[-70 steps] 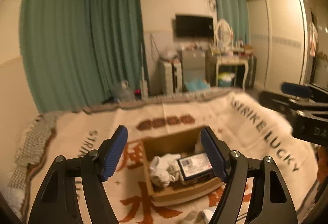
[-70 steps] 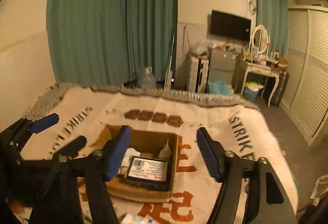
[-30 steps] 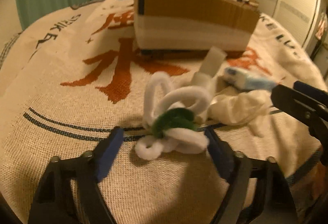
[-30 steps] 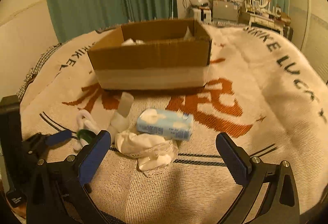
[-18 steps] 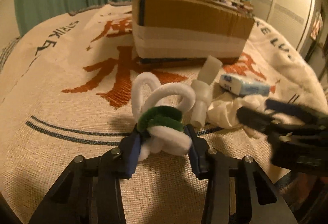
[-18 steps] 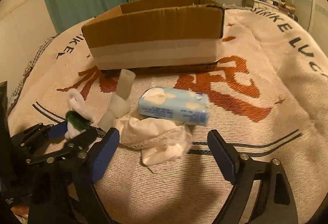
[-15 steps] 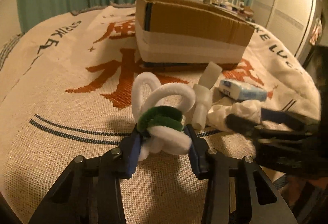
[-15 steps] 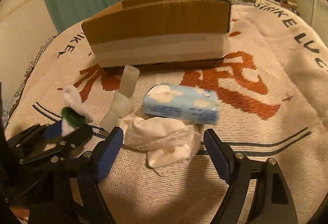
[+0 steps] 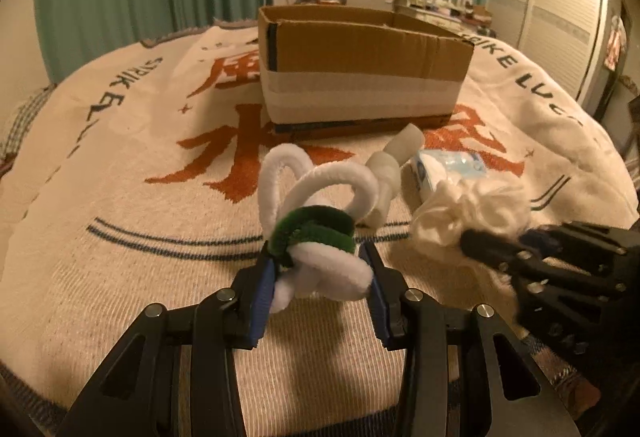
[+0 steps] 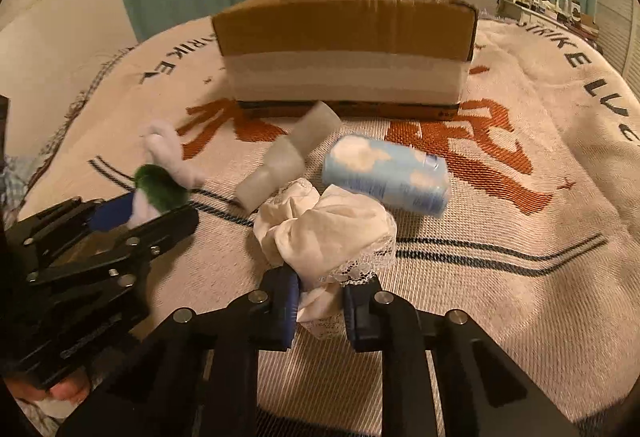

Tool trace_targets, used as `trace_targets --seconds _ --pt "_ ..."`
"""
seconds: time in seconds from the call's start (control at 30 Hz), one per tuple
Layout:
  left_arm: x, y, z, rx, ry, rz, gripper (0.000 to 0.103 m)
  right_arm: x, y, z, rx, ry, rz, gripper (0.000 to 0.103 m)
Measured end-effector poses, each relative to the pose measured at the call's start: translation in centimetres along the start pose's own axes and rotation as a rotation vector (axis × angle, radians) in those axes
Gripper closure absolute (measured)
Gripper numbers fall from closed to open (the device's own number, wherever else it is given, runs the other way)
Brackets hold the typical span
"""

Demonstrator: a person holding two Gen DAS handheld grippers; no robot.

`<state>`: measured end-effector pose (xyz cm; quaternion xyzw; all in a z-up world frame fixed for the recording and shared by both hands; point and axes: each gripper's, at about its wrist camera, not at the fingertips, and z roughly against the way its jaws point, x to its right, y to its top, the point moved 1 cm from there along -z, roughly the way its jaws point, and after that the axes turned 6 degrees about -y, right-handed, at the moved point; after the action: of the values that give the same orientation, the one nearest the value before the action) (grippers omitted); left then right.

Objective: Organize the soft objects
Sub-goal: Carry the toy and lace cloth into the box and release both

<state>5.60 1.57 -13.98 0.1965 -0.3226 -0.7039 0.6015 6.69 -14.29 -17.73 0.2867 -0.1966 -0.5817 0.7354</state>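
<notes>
Left gripper [image 9: 318, 291] clenched on fuzzy white-and-green loops [image 9: 316, 229], loops standing up off the blanket [image 9: 120, 237]. Right gripper [image 10: 320, 297] clamped on crumpled white lace cloth [image 10: 328, 229]. Beyond: pale tube [image 10: 288, 165], tissue pack [image 10: 386, 177] lying crosswise, cardboard box [image 10: 344, 49]. Fingertip [image 10: 66, 391] seen from right wrist only.

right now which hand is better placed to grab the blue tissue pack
Neither is free. Right, once emptied: the tissue pack lies just beyond its fingers, shut on the white cloth; the left gripper holds the pipe-cleaner bundle.

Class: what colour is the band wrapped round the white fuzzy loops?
Dark green band; left wrist view shows it best.
</notes>
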Motion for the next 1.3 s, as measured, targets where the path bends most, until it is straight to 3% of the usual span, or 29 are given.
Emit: trace_targets --seconds 0.23,0.4,0.57,0.77,1.07,1.3 --pt "1.0 0.5 3.3 0.051 -0.007 -0.013 0.063 0.7 0.3 4.1 0.080 0.020 -0.018 0.086" --pt "2.0 3.2 6.2 0.118 -0.011 -0.042 0.063 1.1 1.4 7.3 0.144 0.027 -0.023 0.086" --pt "3.6 7.2 9.0 0.213 -0.023 -0.105 0.063 1.7 5.1 10.3 0.237 -0.003 0.009 0.086" --pt "4.4 12.7 9.8 0.289 -0.026 -0.149 0.063 2.8 11.1 13.8 0.352 -0.001 0.038 0.086" --pt "3.4 20.4 5.1 0.304 -0.003 -0.145 0.063 3.7 20.6 14.0 0.439 -0.001 0.078 0.085" --pt "1.8 22.8 -2.3 0.223 0.022 -0.138 0.063 5.4 25.3 6.9 0.377 0.003 0.073 0.085"
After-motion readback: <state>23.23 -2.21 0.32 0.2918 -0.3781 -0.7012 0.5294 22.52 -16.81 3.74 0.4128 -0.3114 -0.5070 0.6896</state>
